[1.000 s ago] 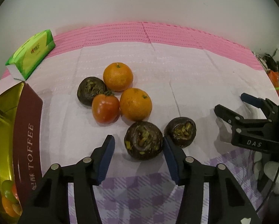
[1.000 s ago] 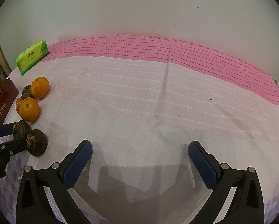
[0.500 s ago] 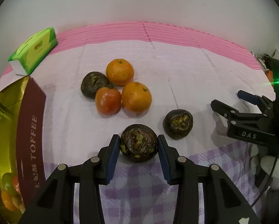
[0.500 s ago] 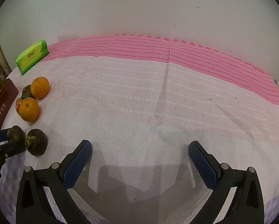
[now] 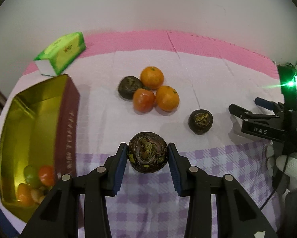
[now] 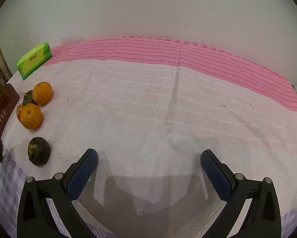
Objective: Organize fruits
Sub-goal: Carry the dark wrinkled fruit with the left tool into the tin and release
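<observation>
Between the left pads: the left tool (image 5: 147,158) is clamped on a round dark purple mangosteen (image 5: 147,155), both blue pads pressed to its sides, the fruit seemingly carried just above the lilac checked cloth.
Step in hand: carrying one dark fruit from the loose pile toward the box, by my reading.
Box: an open gold-lined tin box with maroon TOFFEE side (image 5: 68,123) sits at nine o'clock of the held fruit, small fruits already in its near corner.
Left on the counter (image 6: 168,107): a second dark mangosteen (image 5: 200,121) at two o'clock, and at twelve o'clock a touching cluster of two oranges, a red tomato-like fruit and a third dark one.
Right tool (image 6: 149,167): pads wide apart, nothing between them, idle over bare cloth.
Next move: likely swing toward nine o'clock, clear the tin's rim, then release over the fruits inside.
Bystander: a green tissue pack (image 5: 62,52) at eleven o'clock.
</observation>
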Action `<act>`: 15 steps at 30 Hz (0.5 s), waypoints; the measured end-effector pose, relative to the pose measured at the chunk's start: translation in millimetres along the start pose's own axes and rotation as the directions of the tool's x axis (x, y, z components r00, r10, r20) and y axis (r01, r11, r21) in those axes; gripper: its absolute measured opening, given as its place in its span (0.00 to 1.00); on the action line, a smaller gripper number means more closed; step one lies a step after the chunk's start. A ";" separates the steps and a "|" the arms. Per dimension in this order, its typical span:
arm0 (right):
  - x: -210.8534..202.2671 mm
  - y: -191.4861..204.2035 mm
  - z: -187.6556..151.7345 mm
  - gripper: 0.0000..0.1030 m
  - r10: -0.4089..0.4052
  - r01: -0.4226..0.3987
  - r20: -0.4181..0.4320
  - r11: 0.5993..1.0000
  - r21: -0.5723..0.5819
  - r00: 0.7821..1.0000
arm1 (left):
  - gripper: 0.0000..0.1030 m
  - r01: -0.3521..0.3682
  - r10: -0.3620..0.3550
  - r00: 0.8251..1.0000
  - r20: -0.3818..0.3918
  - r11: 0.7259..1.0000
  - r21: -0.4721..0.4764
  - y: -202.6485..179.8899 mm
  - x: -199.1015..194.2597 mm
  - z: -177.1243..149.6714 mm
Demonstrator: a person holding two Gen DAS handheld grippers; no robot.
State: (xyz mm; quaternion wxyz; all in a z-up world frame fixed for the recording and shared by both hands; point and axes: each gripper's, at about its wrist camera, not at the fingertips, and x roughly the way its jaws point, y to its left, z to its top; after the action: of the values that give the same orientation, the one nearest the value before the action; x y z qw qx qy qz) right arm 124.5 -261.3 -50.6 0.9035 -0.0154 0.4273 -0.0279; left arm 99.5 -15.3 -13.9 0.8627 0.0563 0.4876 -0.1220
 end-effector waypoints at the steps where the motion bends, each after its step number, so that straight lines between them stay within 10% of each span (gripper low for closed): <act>1: -0.6 0.2 -0.1 1.00 0.000 0.000 0.000 1.000 0.000 1.000 | 0.36 -0.001 0.001 1.000 0.006 1.000 -0.007 2.1 -4.6 -0.6; 15: -0.4 0.3 0.0 1.00 0.000 0.000 0.000 1.000 0.000 1.000 | 0.36 -0.109 0.117 0.990 0.081 0.989 -0.099 60.9 -62.2 -6.9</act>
State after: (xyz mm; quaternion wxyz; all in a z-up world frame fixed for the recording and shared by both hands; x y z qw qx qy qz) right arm 124.3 -261.0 -50.2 0.9035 -0.0152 0.4274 -0.0280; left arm 79.2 54.6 34.3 0.8902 0.0377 0.4511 -0.0520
